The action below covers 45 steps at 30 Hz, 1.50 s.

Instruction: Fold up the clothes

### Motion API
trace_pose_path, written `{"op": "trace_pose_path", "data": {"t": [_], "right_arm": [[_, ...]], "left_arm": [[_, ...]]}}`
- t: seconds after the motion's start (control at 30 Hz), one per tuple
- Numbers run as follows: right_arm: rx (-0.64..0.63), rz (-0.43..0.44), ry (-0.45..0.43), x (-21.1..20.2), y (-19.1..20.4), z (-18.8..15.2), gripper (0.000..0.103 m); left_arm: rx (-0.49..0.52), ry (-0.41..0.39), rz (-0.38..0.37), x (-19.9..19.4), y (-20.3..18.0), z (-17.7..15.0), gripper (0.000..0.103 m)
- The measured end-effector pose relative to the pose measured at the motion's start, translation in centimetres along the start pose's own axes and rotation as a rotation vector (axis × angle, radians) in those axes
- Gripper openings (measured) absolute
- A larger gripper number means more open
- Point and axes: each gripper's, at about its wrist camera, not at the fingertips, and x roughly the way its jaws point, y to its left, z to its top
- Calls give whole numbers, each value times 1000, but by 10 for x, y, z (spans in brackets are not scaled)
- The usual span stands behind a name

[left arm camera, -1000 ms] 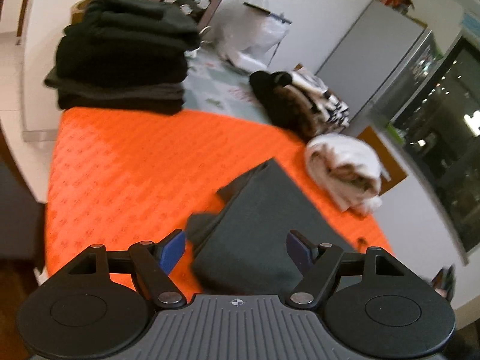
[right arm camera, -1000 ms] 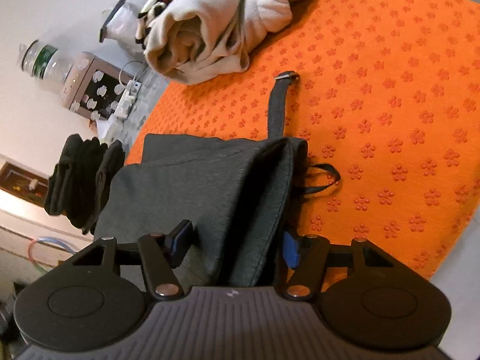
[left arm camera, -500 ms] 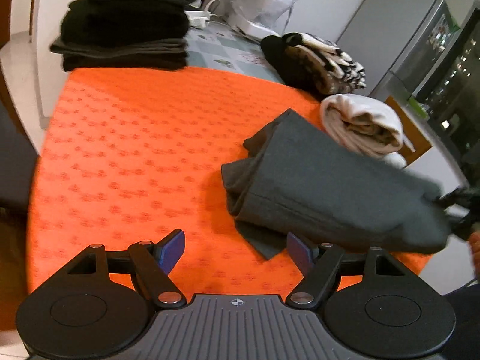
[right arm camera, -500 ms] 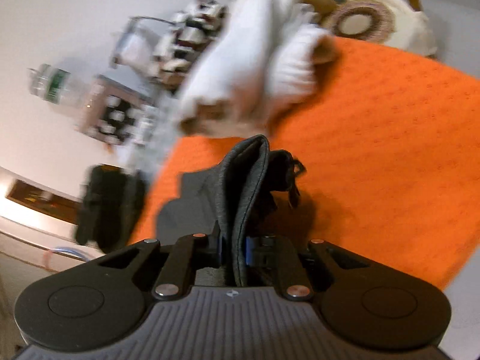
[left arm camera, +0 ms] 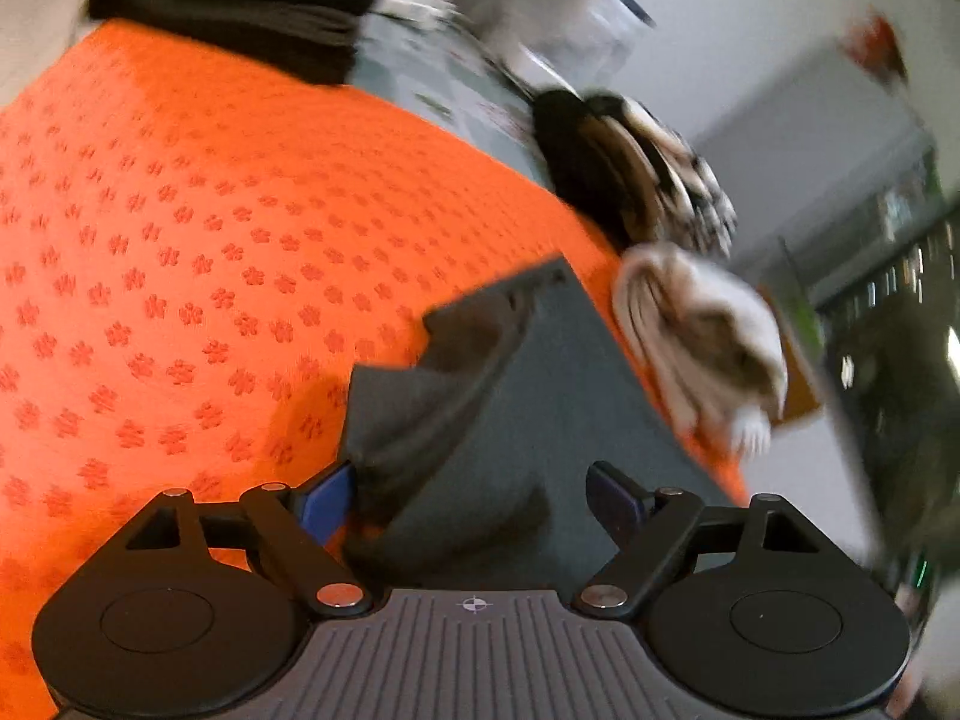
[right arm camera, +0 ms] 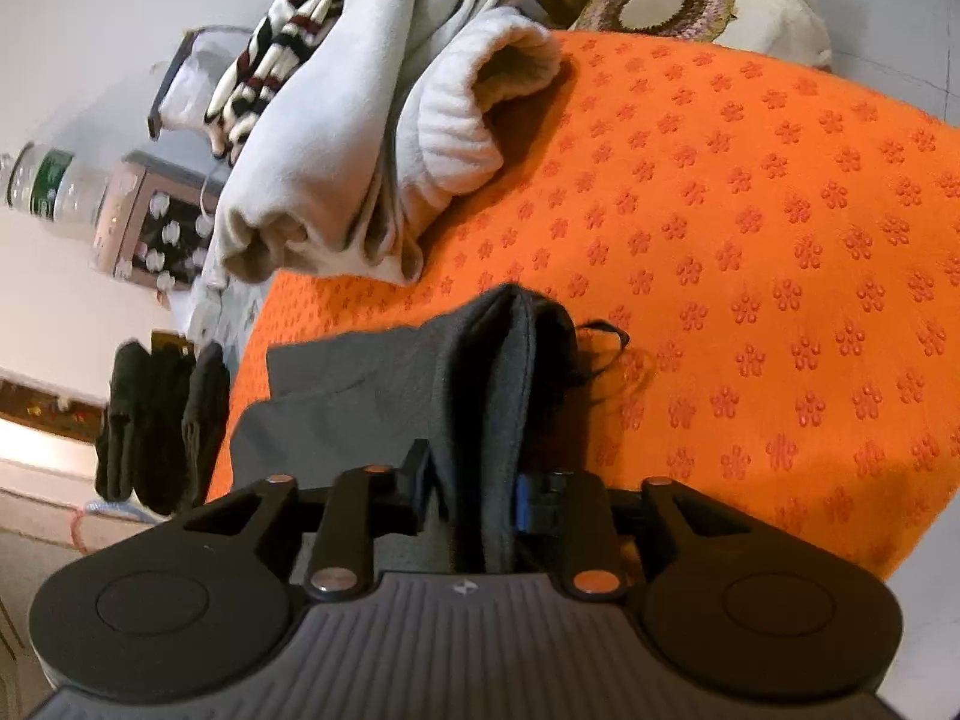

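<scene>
A folded dark grey garment [left arm camera: 516,390] lies on the orange flower-patterned cloth [left arm camera: 180,252]. My left gripper [left arm camera: 474,495] is open, its blue pads on either side of the garment's near end. In the right wrist view the same grey garment [right arm camera: 420,384] runs into my right gripper [right arm camera: 471,489], which is shut on its folded edge. A thin black cord [right arm camera: 600,342] sticks out of the garment's far end.
A rolled cream fleece [right arm camera: 384,138] [left arm camera: 702,330] lies beside the garment. A black-and-white patterned garment [left arm camera: 636,174] lies behind the fleece. A stack of folded dark clothes [left arm camera: 240,6] [right arm camera: 156,426] sits at the far end. A woven chair cushion [right arm camera: 666,0] stands past the table edge.
My right gripper closed on the grey garment's folded edge, lifted it, then lowered it. My left gripper moved in until its open pads straddle the garment's end.
</scene>
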Motion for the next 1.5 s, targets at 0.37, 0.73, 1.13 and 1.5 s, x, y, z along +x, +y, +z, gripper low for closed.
{"op": "trace_pose_path", "data": {"t": [0.37,0.73,1.13,1.5], "right_arm": [[-66,130,-11,-2,51,6,13],[-225,370,-75,-26,192,12,13],[-181,276,44,7,166,-26,13],[-90,31,64,10,64,-70,19]], "left_arm": [[-19,-157,-9,-27,-27,59,12],[57,-368,-46,-97,-50,134,11],[41,-175,80,-96,11,68,11],[13,-80,113,-84,45,27,37]]}}
